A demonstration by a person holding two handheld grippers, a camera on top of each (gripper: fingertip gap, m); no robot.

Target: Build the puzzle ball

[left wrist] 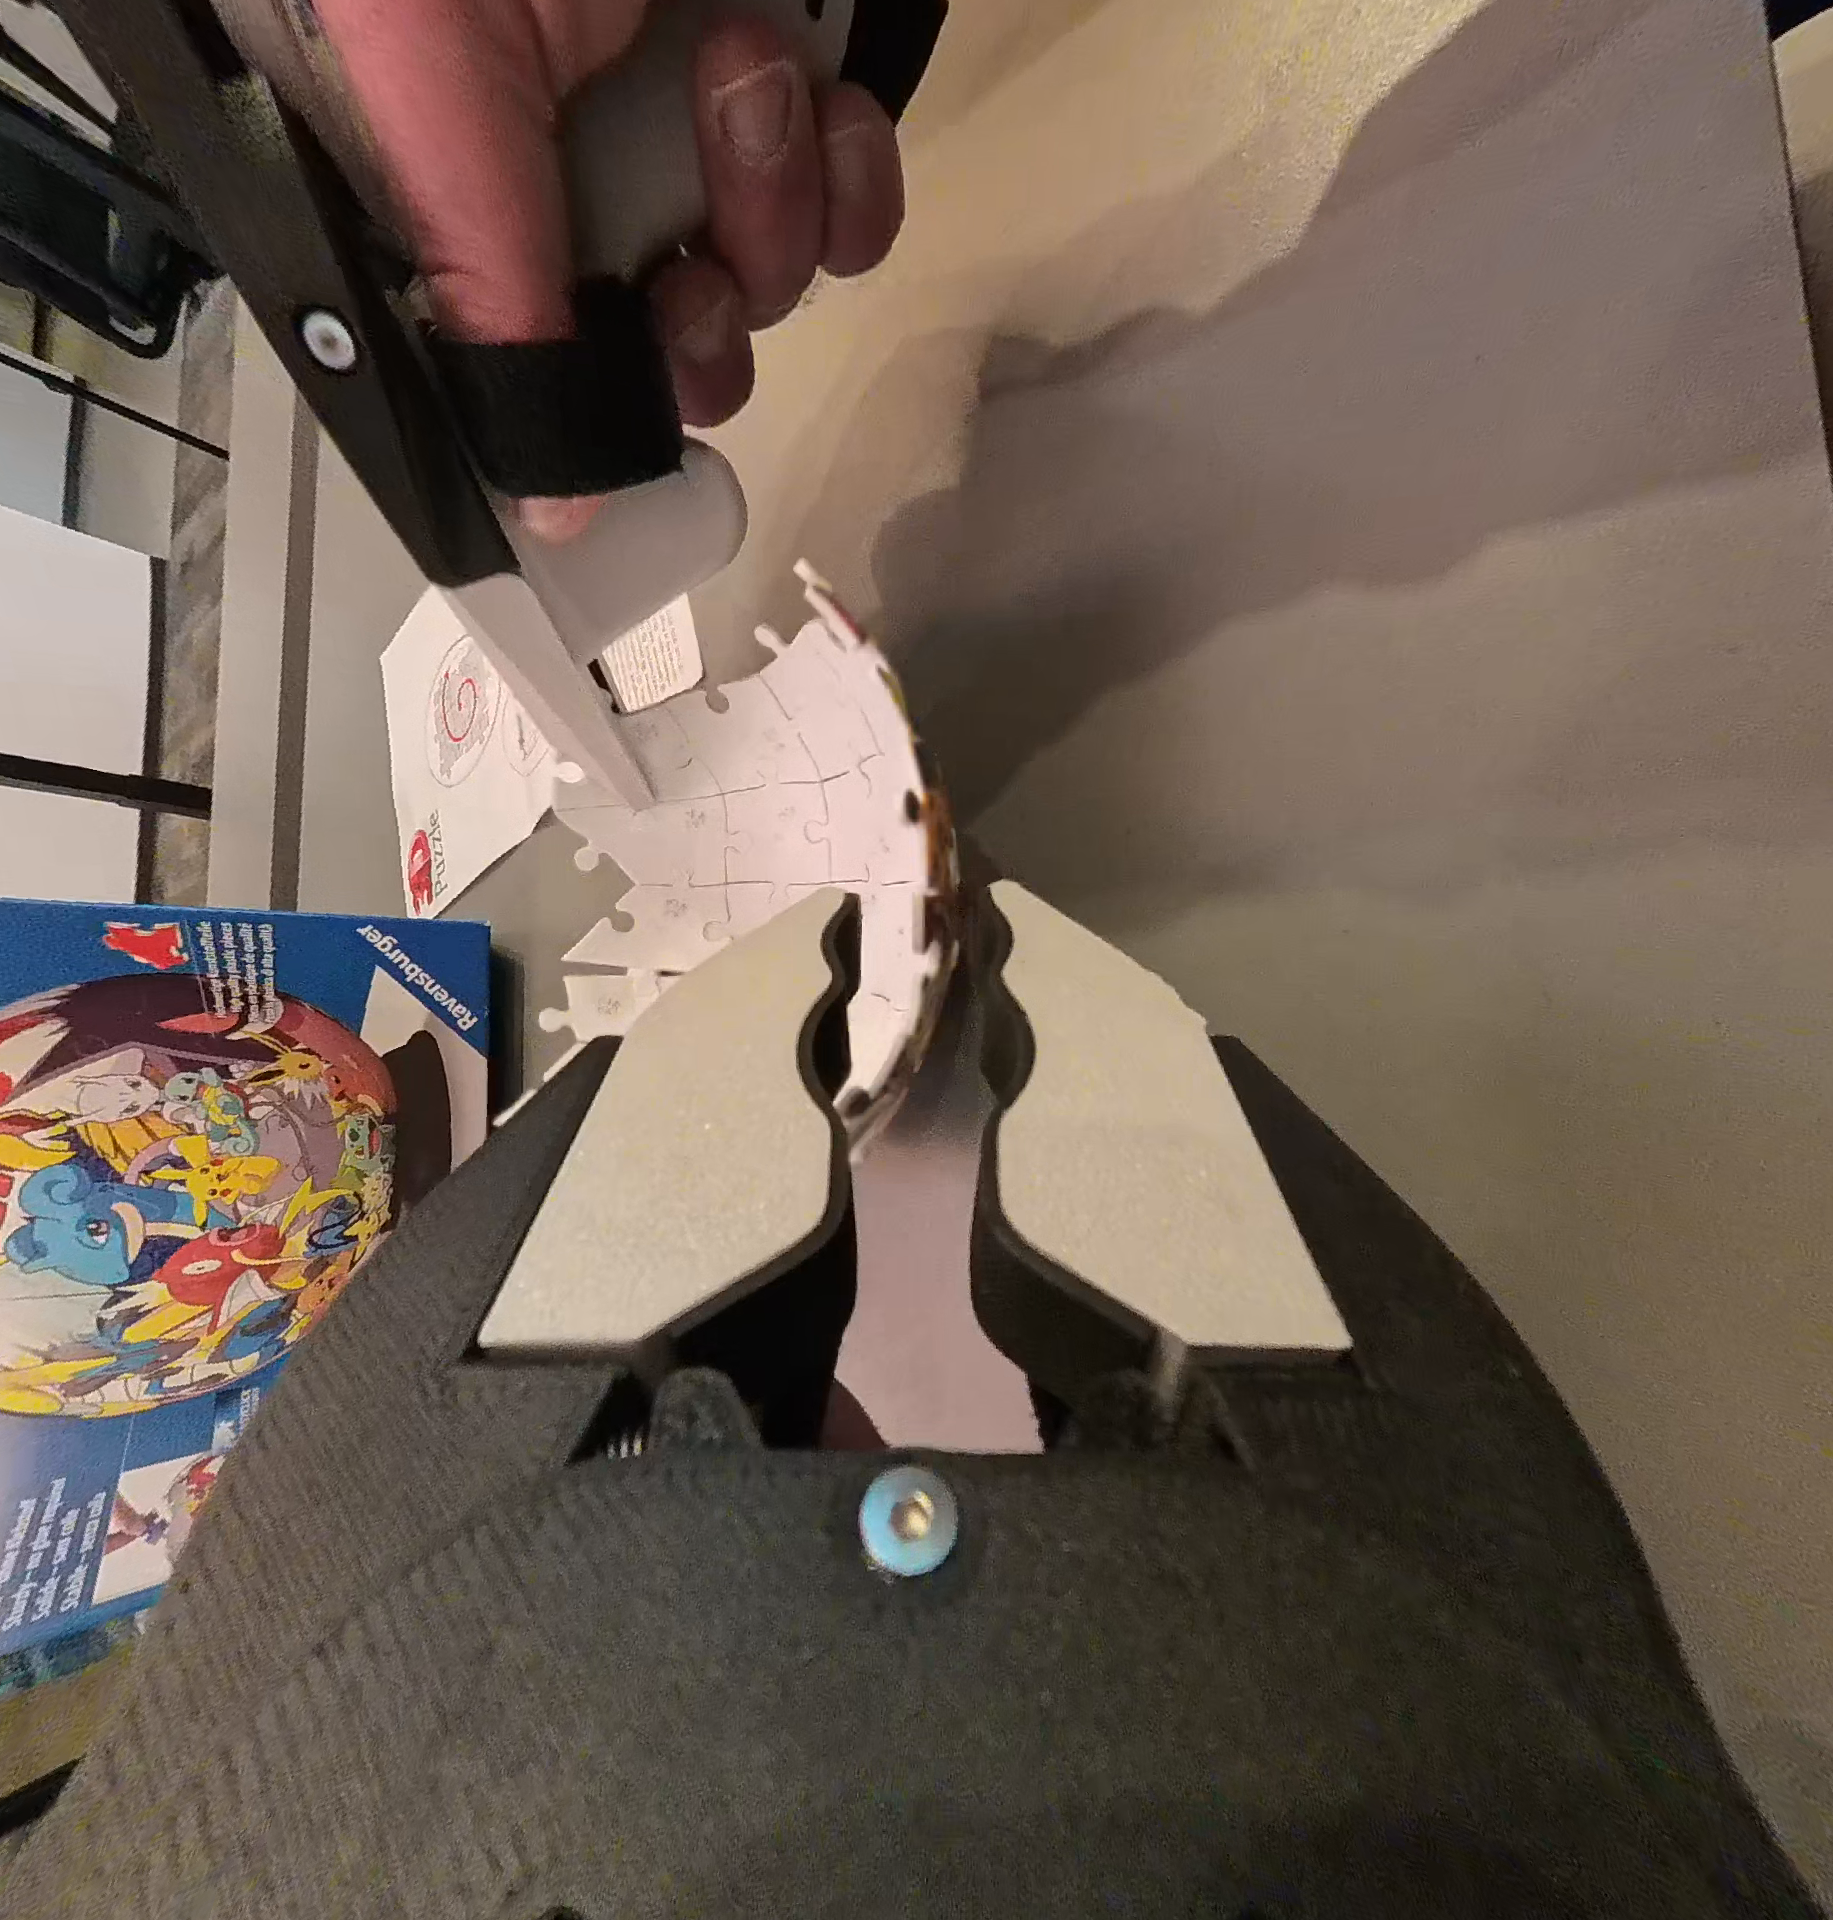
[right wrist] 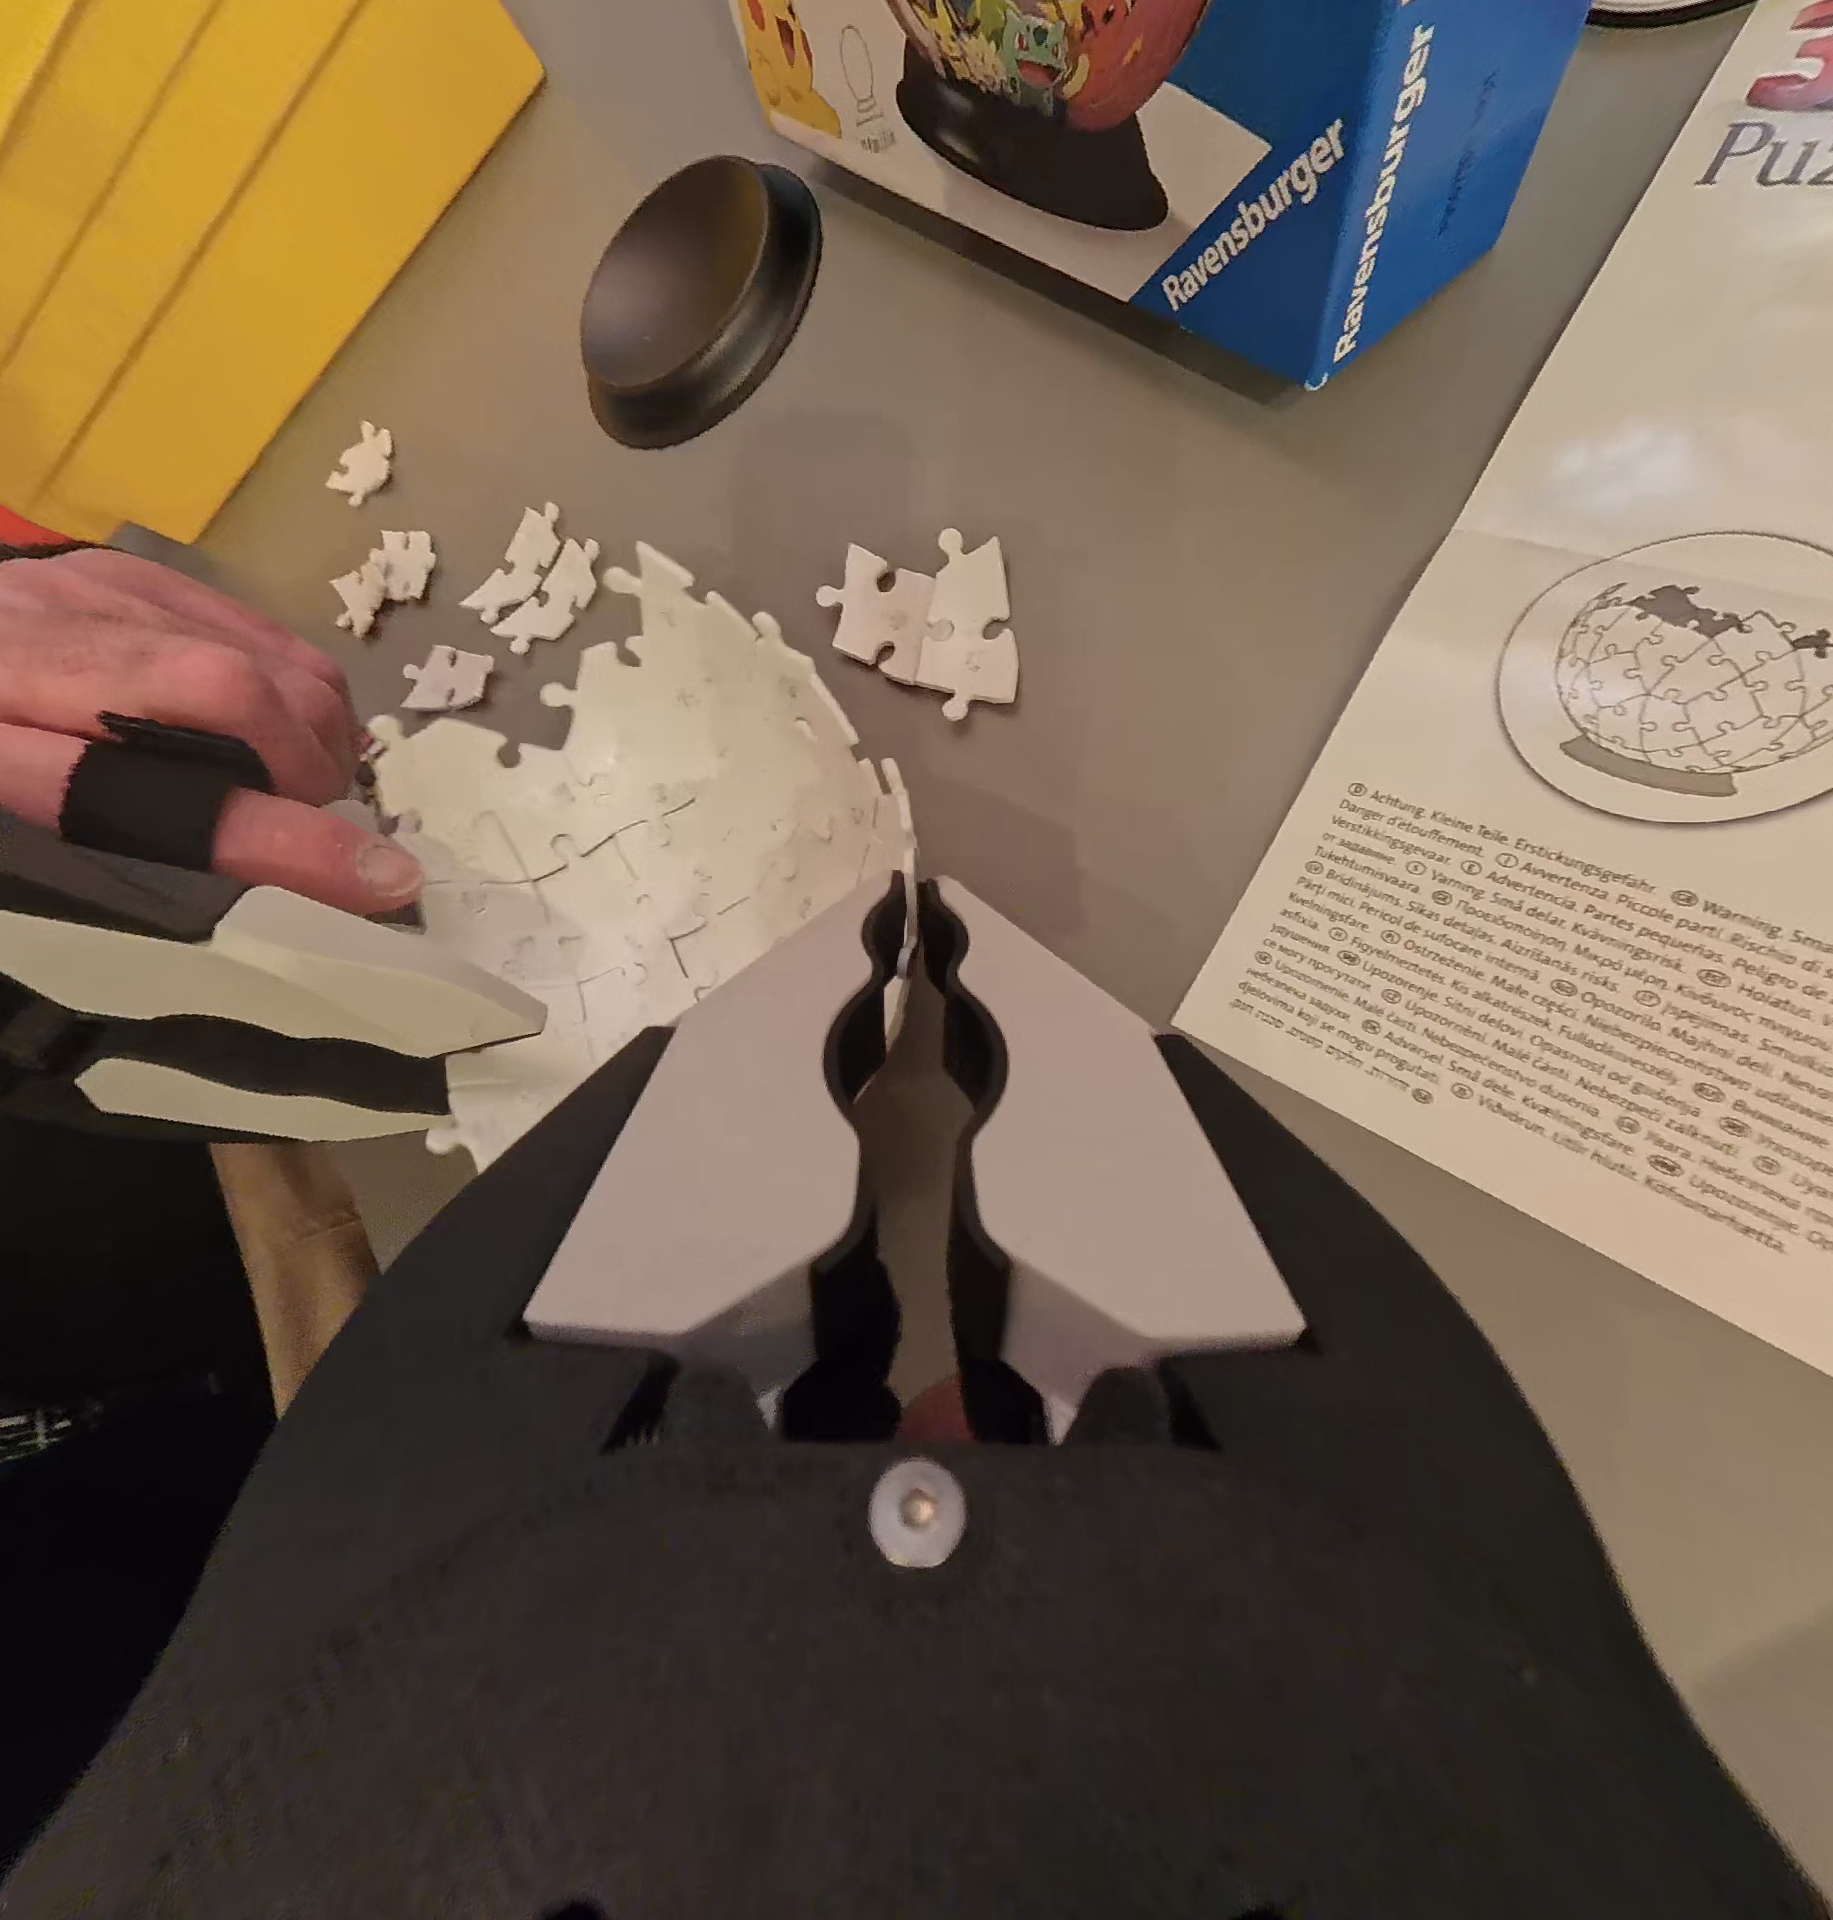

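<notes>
Plastic shell sections like this half-built puzzle ball look light and thin-walled, stiff along each curved piece but likely to pop apart at the interlocking seams if squeezed or twisted. It lies at centre left of the right wrist view as an open bowl, white inside upward, on the grey table. The right gripper is pinched nearly closed on the bowl's rim at centre frame, and the left gripper grips the rim in the same narrow way, seen at the middle of the left wrist view. Rim holds seem best: gentle pressure across the wall, near a joint, not on a lone tab. Loose pieces lie just above the bowl, the black stand and blue box farther up.
</notes>
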